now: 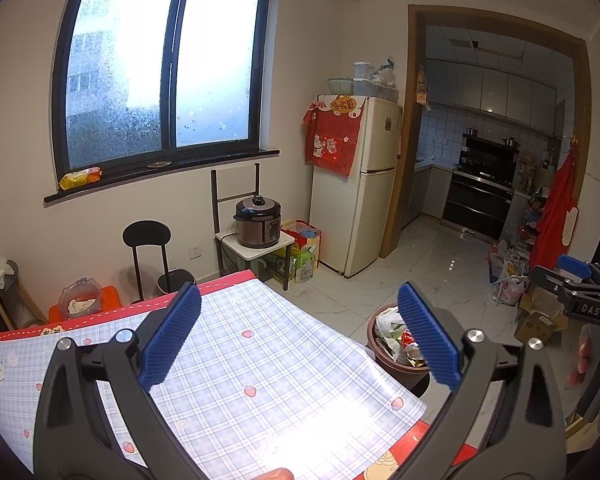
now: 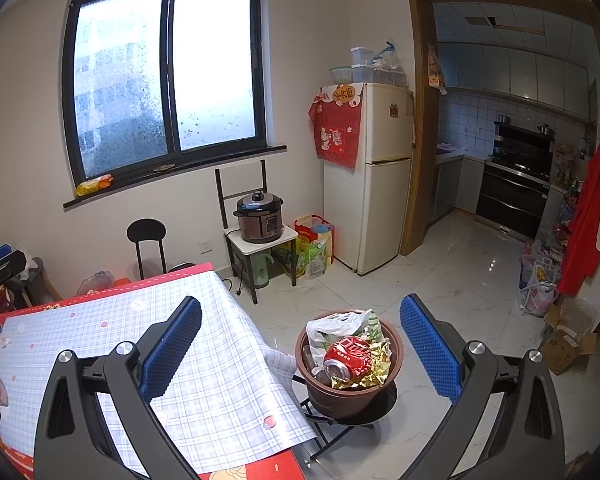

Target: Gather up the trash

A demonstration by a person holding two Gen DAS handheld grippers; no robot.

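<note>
A brown round bin [image 2: 354, 394] stands on a black stool beside the table's right edge. It holds a red soda can [image 2: 348, 356], a white plastic bag [image 2: 332, 328] and gold foil wrappers [image 2: 374, 376]. The bin also shows in the left wrist view [image 1: 400, 370], partly behind a finger. My left gripper [image 1: 300, 336] is open and empty above the plaid tablecloth [image 1: 260, 360]. My right gripper [image 2: 300, 348] is open and empty, held above the table's corner and the bin. The right gripper's body shows at the left wrist view's right edge [image 1: 580, 296].
A black chair [image 2: 148, 240], a pressure cooker [image 2: 260, 218] on a small white table, bags, and a cream fridge [image 2: 374, 176] line the far wall. A doorway at right leads to the kitchen. Bags and a cardboard box [image 2: 566, 346] sit on the floor at right.
</note>
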